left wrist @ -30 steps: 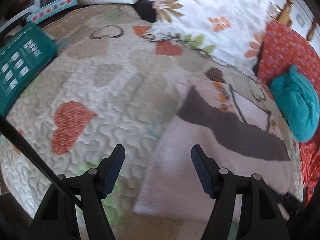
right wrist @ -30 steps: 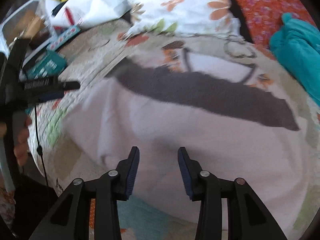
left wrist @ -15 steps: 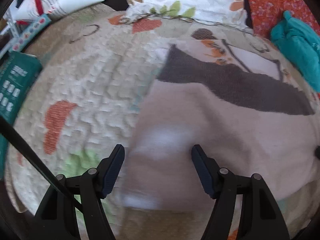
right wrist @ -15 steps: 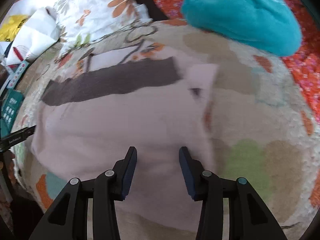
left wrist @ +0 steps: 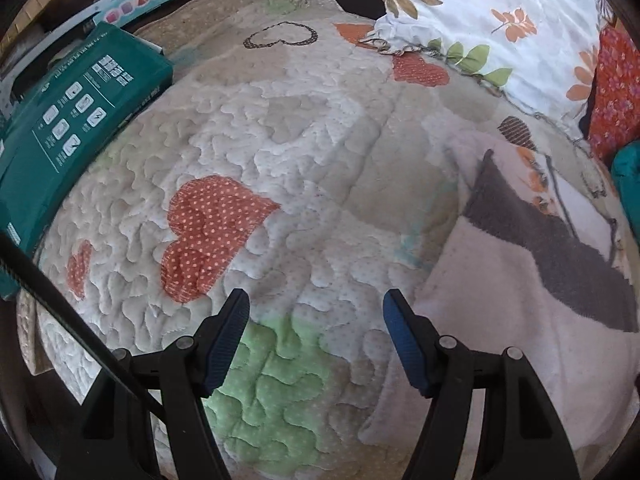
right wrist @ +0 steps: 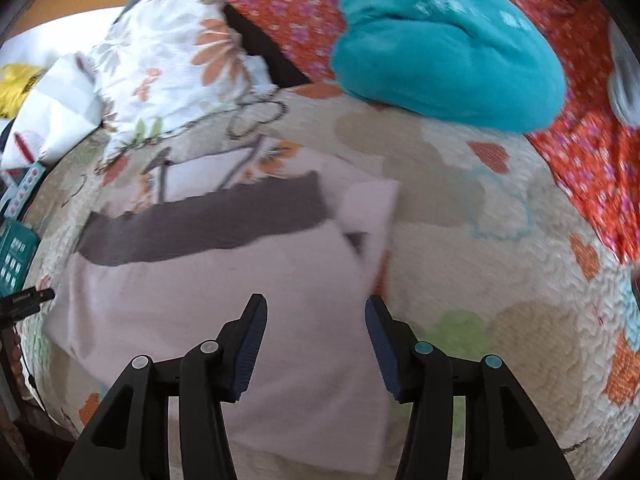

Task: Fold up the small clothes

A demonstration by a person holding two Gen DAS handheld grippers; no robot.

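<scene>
Both claws gape empty over a heart-patterned quilt [left wrist: 320,128]. The pale pink garment [right wrist: 208,304] with its dark grey band lies flat beneath the right claw [right wrist: 314,344], right of the left claw [left wrist: 316,340]. A green box [left wrist: 68,128], lettering illegible, sits far left.

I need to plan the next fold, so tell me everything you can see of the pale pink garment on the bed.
The pink garment looks like soft fleece, pale pink with a wide dark grey band across its far part. It lies spread fairly flat on the quilt, one corner flap turned over at its right edge. The right gripper is open above its right edge; the left gripper, also open, is over the quilt beside it. Neither holds it.
</scene>
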